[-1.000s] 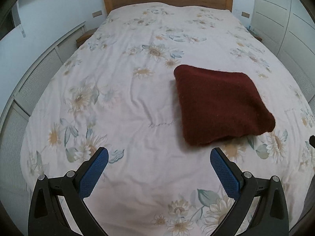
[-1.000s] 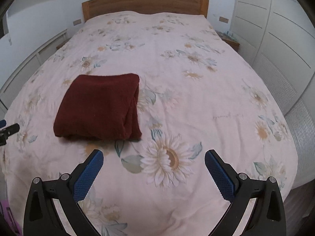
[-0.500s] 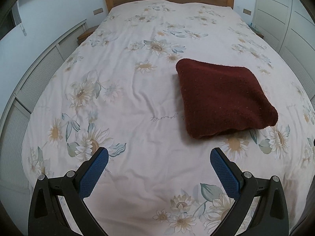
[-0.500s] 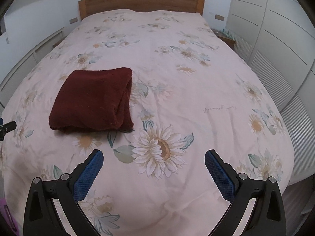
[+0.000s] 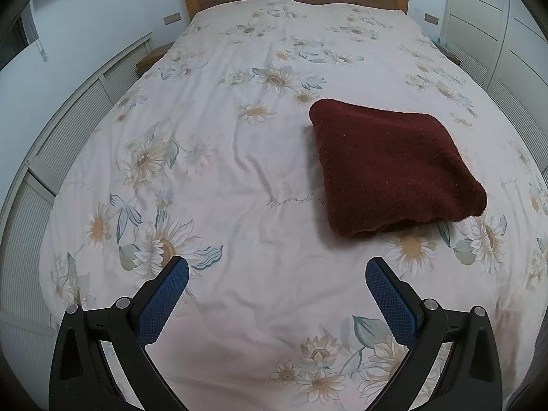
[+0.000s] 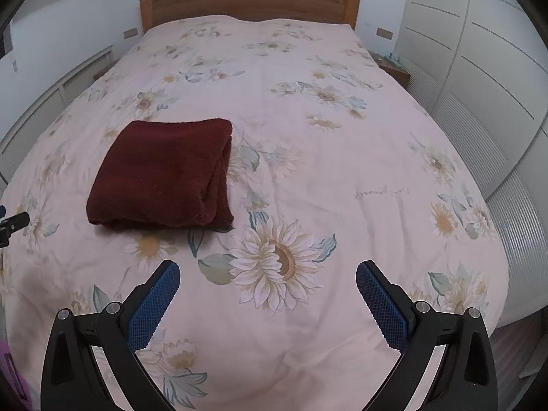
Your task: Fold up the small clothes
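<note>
Currently both tools empty: left gripper (image 5: 276, 277) with jaws spread wide, holding nothing; right gripper (image 6: 268, 279) same, wide apart, nothing between the blue pads (image 6: 156, 303). Both hovering above the near end of the bed (image 5: 239, 157), well clear of the cloth. Dark red garment (image 5: 390, 167) lying folded into a thick, roughly square bundle on the floral bedspread (image 6: 342, 171), ahead and to the right in the left view, ahead and to the left (image 6: 161, 171) in the right view, so sitting between the two tools. Looks fuzzy, knit or fleece; judged soft, light, bulky, no stiffness, likely to sag and spill layers if lifted by one point. Rounded fold running along the right side, stacked layer edges showing at the near edge and near-right corner. Appears already folded, so task probably near done for this piece; maybe only a tidy or a move left. If gripping: best to take the full stack at the near corners, one tool per corner, jaws closing over all layers, not just the top one. Risks: pinching the bedspread along with the cloth, since the duvet is soft and wrinkled underneath; fuzzy pile grippy enough against the textured pads, slip unlikely. Wooden headboard (image 6: 250, 3) and wardrobe (image 6: 479, 51) far off, no obstruction.
</note>
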A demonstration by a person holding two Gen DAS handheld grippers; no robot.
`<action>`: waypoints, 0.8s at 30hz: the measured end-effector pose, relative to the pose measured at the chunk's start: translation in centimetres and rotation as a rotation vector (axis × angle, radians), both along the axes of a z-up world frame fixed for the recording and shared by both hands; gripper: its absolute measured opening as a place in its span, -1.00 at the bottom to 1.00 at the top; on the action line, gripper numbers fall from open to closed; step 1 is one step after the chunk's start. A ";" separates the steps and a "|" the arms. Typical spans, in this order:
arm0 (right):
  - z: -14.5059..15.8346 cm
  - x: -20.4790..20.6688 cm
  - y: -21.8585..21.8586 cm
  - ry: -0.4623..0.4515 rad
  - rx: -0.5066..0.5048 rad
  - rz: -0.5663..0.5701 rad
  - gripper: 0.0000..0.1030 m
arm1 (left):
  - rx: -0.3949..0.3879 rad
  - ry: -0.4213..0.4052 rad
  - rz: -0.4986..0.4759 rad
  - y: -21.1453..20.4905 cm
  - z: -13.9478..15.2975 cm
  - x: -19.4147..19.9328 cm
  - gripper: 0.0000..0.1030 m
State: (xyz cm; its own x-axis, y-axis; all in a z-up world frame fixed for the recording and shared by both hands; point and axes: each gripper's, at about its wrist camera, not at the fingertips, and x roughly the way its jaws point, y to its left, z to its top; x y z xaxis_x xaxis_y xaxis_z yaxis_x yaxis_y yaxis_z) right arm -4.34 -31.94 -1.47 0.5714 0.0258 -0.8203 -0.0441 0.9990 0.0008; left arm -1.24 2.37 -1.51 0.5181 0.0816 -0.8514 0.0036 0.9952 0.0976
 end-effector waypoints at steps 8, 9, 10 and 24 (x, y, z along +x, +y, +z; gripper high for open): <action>0.3 0.2 0.6 0.000 -0.013 0.013 1.00 | 0.001 0.003 0.004 0.0 -0.1 -0.1 0.98; 0.3 0.1 0.7 0.000 -0.015 0.014 1.00 | 0.001 0.002 0.008 -0.1 0.0 -0.1 0.98; 0.4 0.1 0.8 0.000 -0.015 0.015 1.00 | 0.000 0.002 0.006 -0.1 0.0 -0.2 0.98; 0.5 0.2 0.9 0.005 -0.019 0.015 1.00 | -0.006 0.000 0.007 0.0 0.0 -0.4 0.98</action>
